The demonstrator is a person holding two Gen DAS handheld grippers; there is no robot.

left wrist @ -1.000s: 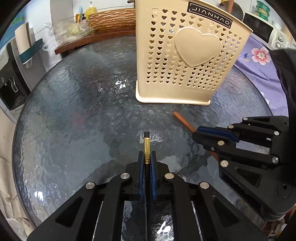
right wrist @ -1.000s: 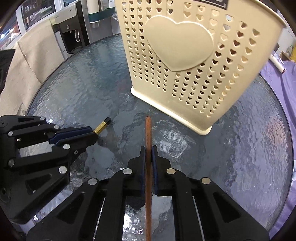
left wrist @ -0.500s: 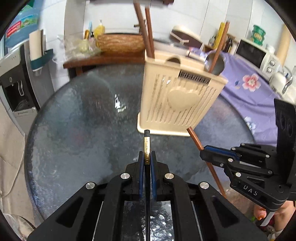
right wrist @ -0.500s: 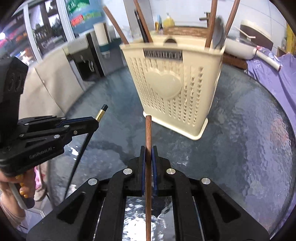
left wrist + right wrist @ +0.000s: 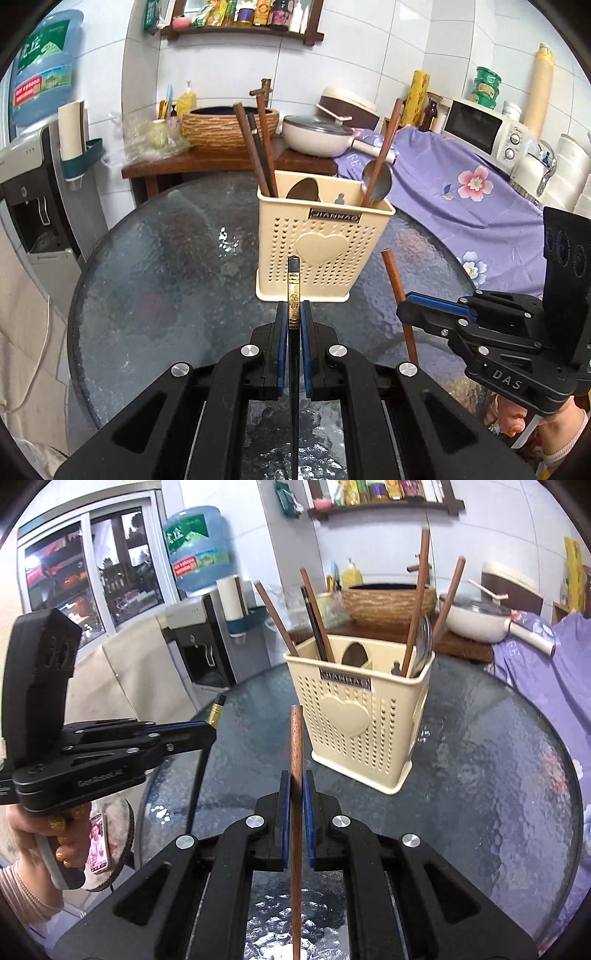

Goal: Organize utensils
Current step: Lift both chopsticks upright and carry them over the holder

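A round, textured glass worktop (image 5: 147, 295) is spread below and ahead of both grippers. A cream perforated utensil holder (image 5: 321, 254) with a raised heart is stood on it straight ahead of the left gripper (image 5: 294, 325) and ahead and slightly right of the right gripper (image 5: 296, 797). In the holder, several brown chopsticks (image 5: 264, 147) are leaned at the left end, and metal spoons (image 5: 376, 181) with another chopstick at the right end. The left gripper is closed on a black chopstick with a gold band (image 5: 294, 295), whose tip is pointed up toward the holder's front wall. The right gripper is closed on a brown wooden chopstick (image 5: 296, 760), its tip raised just left of the holder. Each gripper is seen beside the other, held clear above the worktop, and a hand (image 5: 33, 834) is seen on the left gripper's handle.
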